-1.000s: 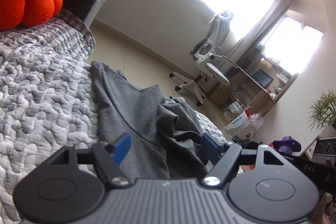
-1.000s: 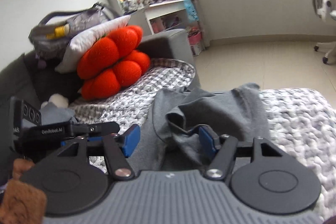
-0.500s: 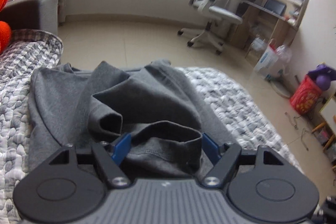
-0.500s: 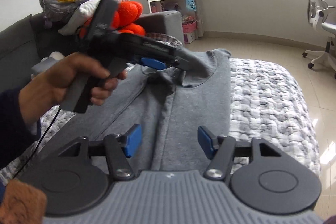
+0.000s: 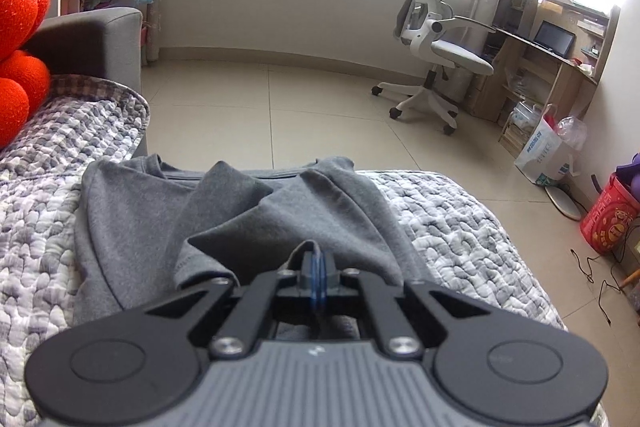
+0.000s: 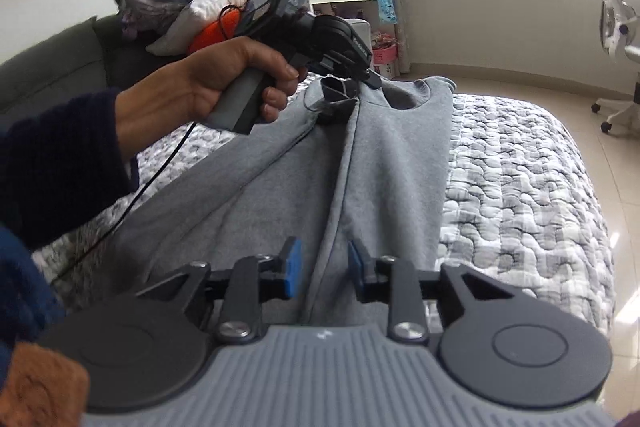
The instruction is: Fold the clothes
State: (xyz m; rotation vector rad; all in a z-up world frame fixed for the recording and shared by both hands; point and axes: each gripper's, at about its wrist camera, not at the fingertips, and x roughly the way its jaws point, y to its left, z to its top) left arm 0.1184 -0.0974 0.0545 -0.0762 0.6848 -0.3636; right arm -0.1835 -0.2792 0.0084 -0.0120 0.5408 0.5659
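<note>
So we've got a grey top [image 6: 392, 163] lying lengthwise on the quilted bed [image 6: 520, 187], bunched up along the middle with a long ridge of fabric running down it, so it's not flat enough to fold yet. Our left gripper [image 5: 318, 273] has its fingers pressed together on a fold of the cloth at one end, and you can see a little peak of grey fabric pulled up right at the blue pads [image 5: 316, 281]. From the right wrist view that same gripper sits at the far end of the garment, with the hand [image 6: 224, 83] wrapped around its handle. Our right gripper [image 6: 322, 269] is at the near end with the fingers partly spread and closing, one either side of the raised ridge, and the pads don't look like they're pressing on the cloth yet. So we'd say we're at the grab-both-ends step, early in the job, with one end caught and the other about to be. Next move probably calls for finishing that right pinch on the ridge, making sure it catches the layer we actually want and not a stray fold, then pulling the two ends apart to stretch the top out smooth on the bed. The red cushion [image 5: 20, 59] and the sofa arm [image 5: 100, 39] are off to the side, well clear.
</note>
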